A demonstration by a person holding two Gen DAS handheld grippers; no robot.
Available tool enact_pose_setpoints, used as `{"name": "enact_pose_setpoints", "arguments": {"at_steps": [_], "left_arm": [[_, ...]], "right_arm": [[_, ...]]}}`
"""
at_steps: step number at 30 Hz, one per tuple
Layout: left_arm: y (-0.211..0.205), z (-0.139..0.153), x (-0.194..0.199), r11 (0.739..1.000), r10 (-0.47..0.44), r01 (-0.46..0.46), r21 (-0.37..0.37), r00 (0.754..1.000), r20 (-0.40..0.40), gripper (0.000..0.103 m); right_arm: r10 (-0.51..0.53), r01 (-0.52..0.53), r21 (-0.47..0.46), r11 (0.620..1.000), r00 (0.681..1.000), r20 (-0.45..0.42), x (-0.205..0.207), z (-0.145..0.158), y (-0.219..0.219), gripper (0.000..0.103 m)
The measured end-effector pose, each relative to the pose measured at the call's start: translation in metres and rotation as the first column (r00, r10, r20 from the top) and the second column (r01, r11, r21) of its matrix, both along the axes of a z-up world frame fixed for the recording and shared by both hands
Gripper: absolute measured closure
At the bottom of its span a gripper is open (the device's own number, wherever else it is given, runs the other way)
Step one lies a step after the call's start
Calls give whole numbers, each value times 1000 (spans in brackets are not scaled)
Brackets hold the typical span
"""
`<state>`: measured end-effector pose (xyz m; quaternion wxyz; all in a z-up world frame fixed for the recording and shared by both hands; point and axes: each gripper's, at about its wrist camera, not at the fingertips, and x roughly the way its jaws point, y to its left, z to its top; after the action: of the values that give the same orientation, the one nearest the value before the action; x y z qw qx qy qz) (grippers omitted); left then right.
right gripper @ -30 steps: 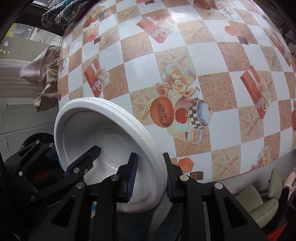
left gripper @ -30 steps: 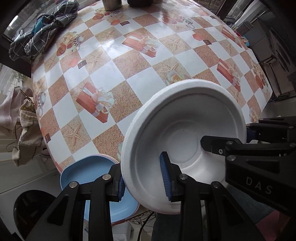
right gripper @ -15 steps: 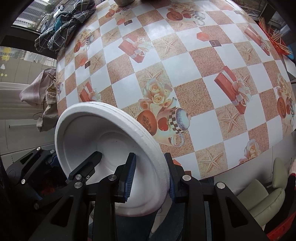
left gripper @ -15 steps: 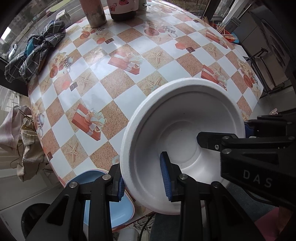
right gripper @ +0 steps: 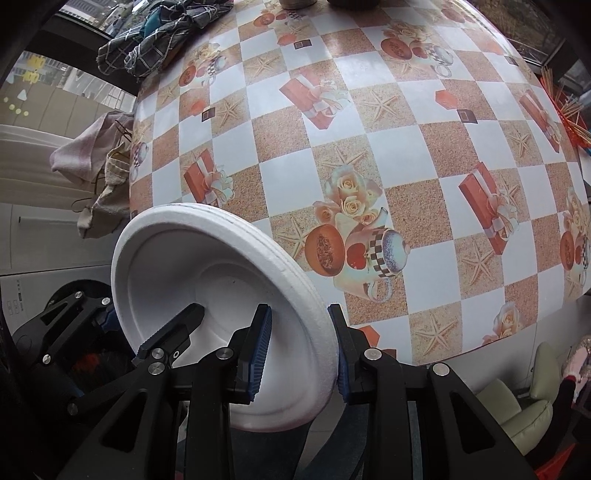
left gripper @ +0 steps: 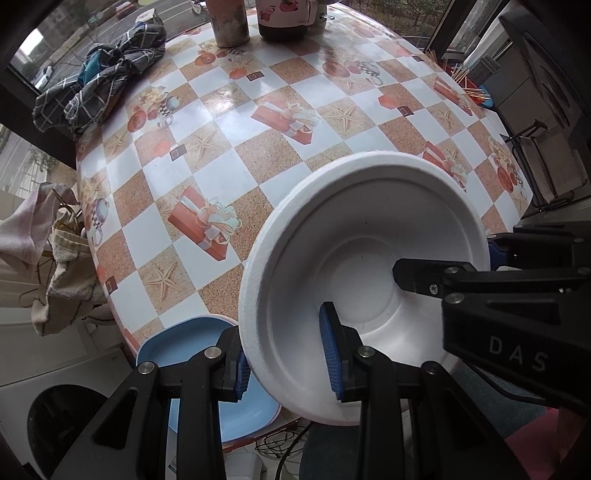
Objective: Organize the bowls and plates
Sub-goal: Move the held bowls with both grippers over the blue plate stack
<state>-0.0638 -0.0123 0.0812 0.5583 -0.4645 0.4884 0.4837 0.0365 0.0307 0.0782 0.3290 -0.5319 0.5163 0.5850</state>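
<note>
White foam, thick-rimmed and matte: the bowl (left gripper: pixel 369 258) hangs in the air over the near edge of the worktop (left gripper: pixel 236 155), gripped from two sides. The left gripper (left gripper: pixel 286 356) has its jaws clenched on the bowl's wall, one blue pad inside the basin and the other outside under the rim. The right gripper (right gripper: pixel 297 349) grasps the opposite part of the rim in the same way, one pad inside, one pressed against the outer wall. In the left wrist view the right gripper reaches in from the right side of the bowl; in the right wrist view the left one shows at the bowl's far left.

Below the bowl, at the near left corner of the worktop, lies a blue plate (left gripper: pixel 184 343), partly hidden by the left gripper's fingers and jutting a little past the edge. The worktop carries a checked oilcloth printed with gift boxes, starfish and cups. At the far left corner sits a crumpled plaid cloth (left gripper: pixel 99 81); along the far edge stand a metal tumbler (left gripper: pixel 227 22) and a dark-based jar (left gripper: pixel 282 18). A pale cloth bag (left gripper: pixel 55 254) hangs off the left edge.
</note>
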Motion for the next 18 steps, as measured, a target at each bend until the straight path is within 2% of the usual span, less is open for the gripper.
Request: {"name": "enact_pose_setpoints", "arguments": {"at_steps": [10, 18], "left_arm": [[-5, 5, -8, 999, 30, -30, 24, 1000, 6, 68], [-18, 8, -35, 990, 135, -136, 39, 991, 21, 68]], "right_arm": [[28, -28, 19, 999, 1000, 6, -10, 5, -1, 69], [128, -128, 25, 991, 992, 12, -40, 7, -4, 69]]}}
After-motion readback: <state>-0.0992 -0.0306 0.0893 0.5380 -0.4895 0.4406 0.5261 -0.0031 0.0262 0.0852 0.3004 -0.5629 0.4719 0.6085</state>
